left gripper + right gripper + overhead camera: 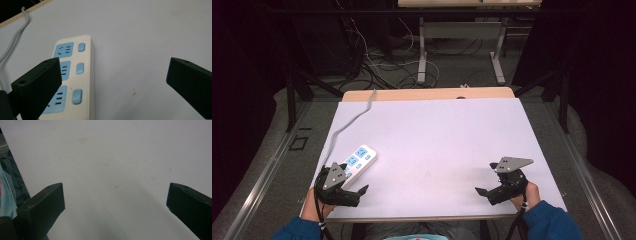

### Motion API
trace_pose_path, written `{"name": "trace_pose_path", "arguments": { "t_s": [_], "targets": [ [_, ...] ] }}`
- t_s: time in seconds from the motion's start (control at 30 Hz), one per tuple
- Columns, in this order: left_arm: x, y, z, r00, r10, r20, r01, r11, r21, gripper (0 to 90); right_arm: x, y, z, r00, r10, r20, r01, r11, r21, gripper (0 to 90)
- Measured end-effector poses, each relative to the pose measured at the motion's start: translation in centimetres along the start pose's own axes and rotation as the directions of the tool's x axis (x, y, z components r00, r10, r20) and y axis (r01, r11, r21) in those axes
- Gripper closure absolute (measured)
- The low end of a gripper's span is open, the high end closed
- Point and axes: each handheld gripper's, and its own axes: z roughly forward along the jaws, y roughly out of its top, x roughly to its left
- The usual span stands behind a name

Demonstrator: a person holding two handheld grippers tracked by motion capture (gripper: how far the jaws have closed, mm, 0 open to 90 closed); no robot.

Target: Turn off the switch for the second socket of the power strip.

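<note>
Dark room all around, with a tangle of cables on the floor behind the desk (437,130) — its top is a plain white sheet with a wooden edge showing at the far side. Lying on it near the front left corner is a white power strip (357,161) with blue sockets and a blue switch beside each one; its grey cord (349,122) snakes off over the far edge of the desk. In the left gripper view the strip (75,75) sits partly under the left-hand jaw, three sockets in a row, angled away. The left gripper (362,190) hovers just beside the near end of the strip, jaws spread wide with nothing between them. Well apart, over at the front right of the desk, the right gripper (479,191) is held over bare white surface — jaws also wide open, empty. Blue sleeves come in at the bottom.
</note>
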Motion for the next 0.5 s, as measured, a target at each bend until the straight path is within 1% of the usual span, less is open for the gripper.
{"name": "trace_pose_path", "arguments": {
  "t_s": [0.07, 0.1, 0.13, 0.17, 0.2, 0.27, 0.33, 0.4, 0.43, 0.5],
  "targets": [
    [-0.09, -0.06, 0.01, 0.9999, -0.012, 0.010, 0.012, 0.9999, 0.000, 0.1, 0.01, 0.04, -0.10, 1.0000, -0.005, 0.005, 0.005, 1.000, 0.008, 0.6],
    [-0.06, -0.05, -0.03, 0.9999, -0.008, 0.006, 0.008, 1.0000, 0.001, 0.1, 0.04, 0.02, -0.02, 1.0000, 0.001, 0.006, -0.001, 1.000, -0.003, 0.5],
    [0.01, 0.00, -0.07, 1.0000, 0.001, 0.000, -0.001, 1.0000, 0.000, 0.1, -0.02, 0.00, 0.03, 1.0000, -0.001, 0.005, 0.001, 1.000, 0.001, 0.3],
    [-0.05, -0.03, -0.03, 1.0000, -0.006, 0.003, 0.006, 1.0000, -0.004, 0.1, -0.02, 0.00, 0.03, 1.0000, -0.001, 0.005, 0.001, 1.000, 0.001, 0.3],
    [-0.01, -0.02, -0.04, 1.0000, -0.002, 0.003, 0.002, 1.0000, 0.006, 0.1, -0.08, 0.02, 0.05, 1.0000, 0.001, 0.002, -0.001, 1.000, 0.003, 0.0],
    [-0.01, -0.05, 0.03, 0.9999, -0.012, 0.012, 0.011, 0.9999, 0.008, 0.1, -0.01, 0.01, 0.15, 1.0000, 0.000, 0.006, 0.000, 1.000, -0.005, 0.0],
    [0.08, 0.02, 0.01, 1.0000, -0.003, 0.005, 0.003, 1.0000, 0.007, 0.1, -0.04, 0.03, 0.11, 0.9999, -0.010, 0.000, 0.010, 1.000, 0.011, 0.0],
    [0.11, 0.05, 0.04, 1.0000, -0.005, 0.003, 0.005, 1.0000, 0.007, 0.1, -0.06, 0.03, 0.09, 0.9999, -0.011, 0.001, 0.011, 1.000, 0.009, 0.0],
    [0.06, 0.06, 0.04, 0.9998, -0.016, 0.007, 0.016, 0.9998, 0.010, 0.1, -0.07, 0.03, 0.10, 0.9999, -0.012, 0.004, 0.012, 1.000, 0.008, 0.0],
    [0.14, 0.16, -0.01, 0.9999, -0.015, -0.001, 0.015, 0.9998, 0.011, 0.1, -0.04, -0.02, 0.12, 1.0000, -0.007, 0.006, 0.007, 1.000, 0.007, 0.0]
  ]
}}
